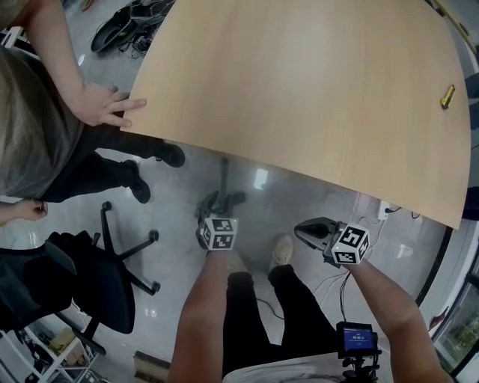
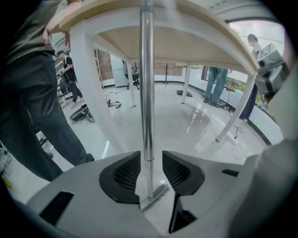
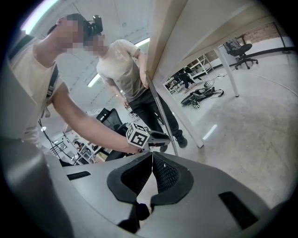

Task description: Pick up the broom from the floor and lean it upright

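The broom's metal handle (image 2: 147, 93) stands upright, its top resting against the wooden table's edge (image 2: 153, 7). Its small brush head (image 2: 154, 197) sits on the floor. My left gripper (image 2: 151, 160) is open around the handle low down, with a gap showing on the right side. In the head view this left gripper (image 1: 215, 203) is just below the table edge, with the handle (image 1: 224, 176) rising above it. My right gripper (image 3: 152, 158) is shut with nothing in it, and hangs to the right (image 1: 310, 230), away from the broom. From there the handle (image 3: 160, 111) leans on the table.
A second person stands at the left with a hand (image 1: 105, 105) on the table (image 1: 299, 90). A black office chair (image 1: 82, 277) is at the lower left. A small brass object (image 1: 447, 96) lies on the tabletop. Cables and a power strip (image 1: 385, 209) lie at the right.
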Motion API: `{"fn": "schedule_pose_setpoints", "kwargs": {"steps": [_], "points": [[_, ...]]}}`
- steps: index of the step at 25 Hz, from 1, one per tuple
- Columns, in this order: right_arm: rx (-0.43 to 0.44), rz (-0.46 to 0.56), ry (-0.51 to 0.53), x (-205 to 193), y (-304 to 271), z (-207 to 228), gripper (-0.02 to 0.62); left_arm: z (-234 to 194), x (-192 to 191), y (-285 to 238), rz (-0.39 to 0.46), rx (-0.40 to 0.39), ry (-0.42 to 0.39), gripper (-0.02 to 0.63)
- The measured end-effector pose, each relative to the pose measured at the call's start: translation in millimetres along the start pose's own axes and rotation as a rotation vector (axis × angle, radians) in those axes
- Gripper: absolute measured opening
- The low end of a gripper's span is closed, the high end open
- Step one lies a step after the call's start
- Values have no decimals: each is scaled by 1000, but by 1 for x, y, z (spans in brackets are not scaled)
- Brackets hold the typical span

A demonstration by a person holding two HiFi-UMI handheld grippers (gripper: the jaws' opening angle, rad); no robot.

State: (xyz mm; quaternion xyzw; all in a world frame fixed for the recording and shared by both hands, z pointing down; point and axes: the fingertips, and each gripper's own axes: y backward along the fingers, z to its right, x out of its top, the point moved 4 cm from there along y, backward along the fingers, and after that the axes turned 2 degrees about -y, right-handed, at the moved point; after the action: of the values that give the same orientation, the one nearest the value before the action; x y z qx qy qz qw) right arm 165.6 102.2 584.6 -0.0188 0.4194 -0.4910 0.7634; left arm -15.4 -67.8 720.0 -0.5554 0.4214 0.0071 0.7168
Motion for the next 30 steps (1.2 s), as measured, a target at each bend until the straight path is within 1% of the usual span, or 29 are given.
{"fn": "schedule_pose_setpoints", "kwargs": {"steps": [4,7,8,9,10,12,14,16,19,22,24,27,30], "points": [[-2,16,3,10,1,-5,15,2,0,27,19,-9,16,138],[-7,20,10,22,5,-13,15,12,-2,57,22,-48,9,136],[-11,20,12,27,7,-18,15,16,-2,69,20,-61,4,121],[-18,21,14,33,10,-24,15,18,-3,82,19,-69,5,83],[-24,24,17,38,11,-29,15,18,-5,94,19,-72,14,64],[-28,36,22,49,14,-39,15,19,-10,117,14,-71,60,32],[-28,51,16,59,22,-48,15,24,-13,138,3,-79,122,18],[-32,57,13,66,31,-58,15,31,-10,159,4,-98,161,11],[-26,33,57,76,34,-71,15,29,4,189,31,-119,156,8],[-13,-5,104,82,44,-87,15,31,19,229,61,-144,167,8],[-16,14,117,95,54,-95,15,29,35,254,93,-156,166,8],[-25,64,128,121,61,-107,15,16,61,289,150,-147,179,8],[-36,110,111,132,68,-127,15,8,78,318,197,-141,193,9]]}}
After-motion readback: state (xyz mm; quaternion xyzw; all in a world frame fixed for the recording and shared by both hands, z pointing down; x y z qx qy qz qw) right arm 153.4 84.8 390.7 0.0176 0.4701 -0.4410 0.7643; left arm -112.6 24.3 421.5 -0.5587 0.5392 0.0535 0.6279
